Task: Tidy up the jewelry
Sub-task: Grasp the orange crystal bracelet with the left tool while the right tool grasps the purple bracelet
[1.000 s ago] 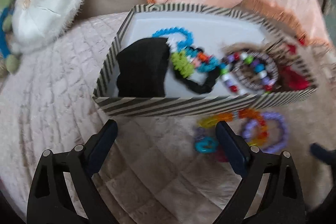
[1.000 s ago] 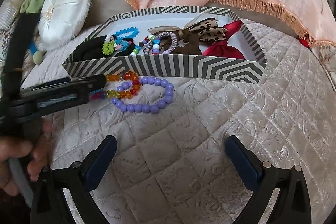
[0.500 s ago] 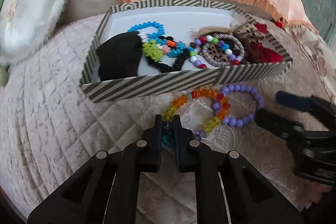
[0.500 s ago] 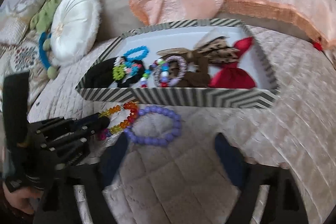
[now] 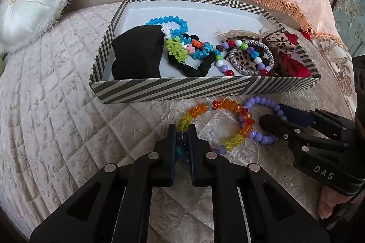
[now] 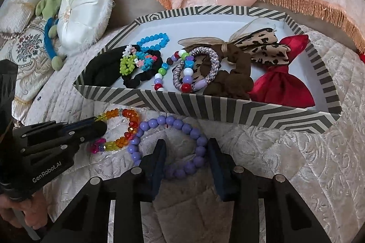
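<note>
the striped box (image 5: pixel 159 90) holds bracelets, scrunchies and bows; just before it on the bed, the left tool (image 5: pixel 182 129) is clenched on the rainbow bracelet (image 5: pixel 228 105), the right tool (image 6: pixel 184 147) closing around the purple bracelet (image 6: pixel 173 123).

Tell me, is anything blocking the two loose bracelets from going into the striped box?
Only the striped box near wall stands between; both the rainbow bracelet and the purple bracelet must be lifted over it. Nothing else intervenes.

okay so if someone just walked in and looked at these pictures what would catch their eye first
Probably the striped box on the quilted bedspread, crowded with bead bracelets, scrunchies and a red bow. In front of it, the left hand-held gripper is shut on a rainbow bead bracelet, while the right hand-held gripper is closing around a purple bead bracelet.
</note>
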`<state>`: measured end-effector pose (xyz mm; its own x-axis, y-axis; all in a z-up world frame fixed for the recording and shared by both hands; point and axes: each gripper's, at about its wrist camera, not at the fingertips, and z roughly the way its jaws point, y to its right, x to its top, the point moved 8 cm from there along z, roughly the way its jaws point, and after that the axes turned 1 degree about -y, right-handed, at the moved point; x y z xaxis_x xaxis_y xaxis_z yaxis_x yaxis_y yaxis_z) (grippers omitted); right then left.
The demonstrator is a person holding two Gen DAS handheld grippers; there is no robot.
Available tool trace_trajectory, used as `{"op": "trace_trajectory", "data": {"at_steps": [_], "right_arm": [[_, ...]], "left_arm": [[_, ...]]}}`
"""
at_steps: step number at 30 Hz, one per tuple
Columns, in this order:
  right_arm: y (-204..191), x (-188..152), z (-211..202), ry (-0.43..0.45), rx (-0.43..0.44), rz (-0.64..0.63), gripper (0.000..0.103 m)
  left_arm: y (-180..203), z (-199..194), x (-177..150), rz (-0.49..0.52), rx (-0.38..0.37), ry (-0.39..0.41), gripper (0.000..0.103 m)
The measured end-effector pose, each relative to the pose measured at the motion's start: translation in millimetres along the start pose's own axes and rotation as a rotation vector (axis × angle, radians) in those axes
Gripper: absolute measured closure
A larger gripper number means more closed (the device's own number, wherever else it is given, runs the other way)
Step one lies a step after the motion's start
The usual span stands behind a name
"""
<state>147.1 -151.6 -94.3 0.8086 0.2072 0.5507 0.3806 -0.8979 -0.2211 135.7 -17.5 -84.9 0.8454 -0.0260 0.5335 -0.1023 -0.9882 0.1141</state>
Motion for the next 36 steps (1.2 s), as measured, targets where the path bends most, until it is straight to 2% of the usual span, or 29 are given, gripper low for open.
{"op": "trace_trajectory", "data": {"at_steps": [5,8,10,12,15,17,27,36], "right_arm": [[1,-2,-3,0.010,-0.003,-0.001,0.066],[-3,-1,-4,0.014,-0.048,-0.044,0.069],[-5,-1,-5,0.021,-0.068,-0.054,0.073],[-3,-1,-7,0.024,-0.078,-0.048,0.087],[-4,-3,-11,0.017,-0.100,-0.054,0.089],[-9,-6,-19,0.016,-0.119,-0.066,0.095],[-33,-5,-81,0.136,-0.049,-0.049,0.095],[-35,-10,-107,0.171,0.009,0.012,0.095]], "left_arm": [[0,2,0,-0.002,0.001,-0.001,0.094],[-2,4,1,-0.012,-0.004,-0.003,0.094],[-2,4,1,-0.013,-0.003,0.000,0.094],[-1,3,1,-0.006,0.003,0.004,0.094],[1,2,2,0.011,0.010,0.005,0.094],[2,-2,2,-0.001,-0.004,0.000,0.095],[11,-40,5,0.003,-0.035,0.029,0.095],[20,-74,7,0.029,-0.039,0.075,0.095]]}}
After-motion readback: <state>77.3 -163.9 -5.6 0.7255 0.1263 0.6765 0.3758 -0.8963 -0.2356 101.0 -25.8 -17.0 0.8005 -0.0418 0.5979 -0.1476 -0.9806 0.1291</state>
